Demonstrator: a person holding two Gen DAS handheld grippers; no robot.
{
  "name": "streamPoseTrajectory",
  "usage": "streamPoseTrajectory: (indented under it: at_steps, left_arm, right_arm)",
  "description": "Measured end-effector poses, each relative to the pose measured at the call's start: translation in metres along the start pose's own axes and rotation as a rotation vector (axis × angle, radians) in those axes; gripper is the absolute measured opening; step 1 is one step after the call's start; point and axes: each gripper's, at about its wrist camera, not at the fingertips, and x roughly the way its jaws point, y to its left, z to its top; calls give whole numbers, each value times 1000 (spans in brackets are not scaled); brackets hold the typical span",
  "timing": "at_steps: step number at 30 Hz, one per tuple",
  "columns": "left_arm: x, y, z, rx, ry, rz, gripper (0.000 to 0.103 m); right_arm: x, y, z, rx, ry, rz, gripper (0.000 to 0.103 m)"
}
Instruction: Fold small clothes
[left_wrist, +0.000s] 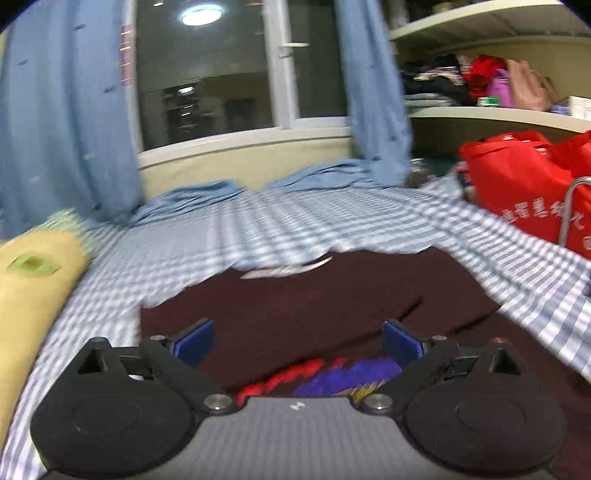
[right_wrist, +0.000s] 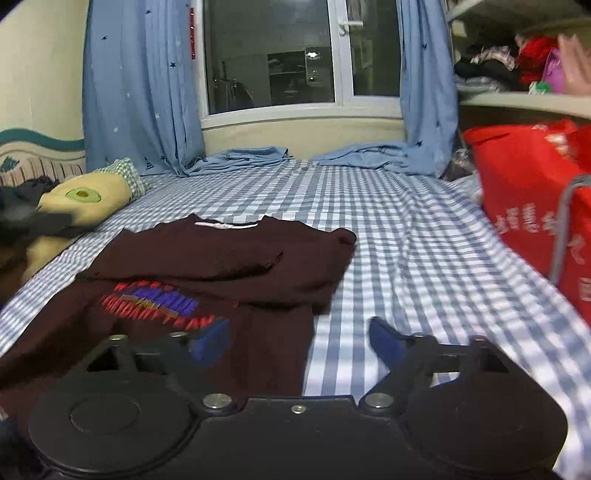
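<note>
Left gripper (left_wrist: 297, 341): your jaws stand wide with nothing between them, poised low over the dark cloth just ahead of the blue pads (left_wrist: 195, 341).
Right gripper (right_wrist: 299, 339): also spread wide and empty; its left pad sits over the shirt's right-hand edge, its right pad over bare sheet.
Maroon T-shirt (right_wrist: 236, 258): it lies flat on the checked bedsheet (right_wrist: 406, 229), printed lettering (right_wrist: 159, 306) up, with the upper part and a sleeve already turned over across the chest.
Handling: judge it light, limp and thin; it will sag and drag on the sheet rather than hold a crease, so lift it little and lay it down slowly.
Where to grip: you would do best pinching a doubled edge, at the hem corners nearest you or the folded sleeve edge (right_wrist: 332, 284), taking both layers.
Hidden near: your gripper bodies cover the hem, so its lie cannot be told.
Blur: the left view is smeared; the collar label (left_wrist: 288, 271) is only a pale streak.
Further off: yellow pillow (right_wrist: 88, 199) at left, red bag (right_wrist: 524, 206) at right with its far side cut off, blue curtains (right_wrist: 140, 92) beyond.
</note>
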Motion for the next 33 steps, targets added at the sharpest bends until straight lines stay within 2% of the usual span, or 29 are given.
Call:
streamPoseTrajectory:
  at_steps: [1,3,5,8,11,12,15,19,20,22,23,24,26,28,29,31,33]
  left_arm:
    - [-12,8,-11,-11,-1,31,99]
    - [-32,23,-30,-28,-3,84,99]
    - [-54,36,-47,-63,4,136,99]
    - [-81,55,-69,-140,24,182,99]
    - [-96,72,-83,-209,43,202,99]
    - [-99,77,-87,-231,49,211,99]
    - [-104,89,-93,-270,62,237,99]
    - [-107,92,-91,-283,43,237,99]
    - [-104,91,-89,-280,38,228,99]
    - [-97,86,-84,-269,32,219,99]
    - [-93,82,-80,-263,30,215,99]
    - [-91,79,-77,-259,26,207,99]
    - [-90,73,-72,-256,17,194,99]
    - [-91,67,-68,-245,14,182,99]
    - [-90,63,-66,-233,15,178,99]
    - [-88,55,-61,-204,14,173,99]
    - [-85,47,-57,-178,12,174,99]
  right_arm:
    - [21,-8,6,8,10,12,67]
    - [66,-23,15,25,53,34,50]
    - [108,-40,21,91,118,65,42]
    - [159,-59,23,201,190,93,42]
    - [188,-66,17,253,218,93,42]
    - [196,-69,15,296,223,125,37]
    - [197,-79,10,412,210,168,10]
    - [159,-92,6,536,67,255,8]
    - [155,-95,2,560,57,257,8]
    - [161,-97,-9,559,108,224,7]
    - [167,-99,-15,545,150,199,0]
    - [172,-100,-23,533,194,166,0]
    - [168,-108,-31,552,196,193,0]
    - [156,-113,-24,542,183,186,12]
    - [150,-115,-16,518,158,171,28]
    - [146,-122,7,463,116,158,42]
    - [160,-133,37,440,106,149,45]
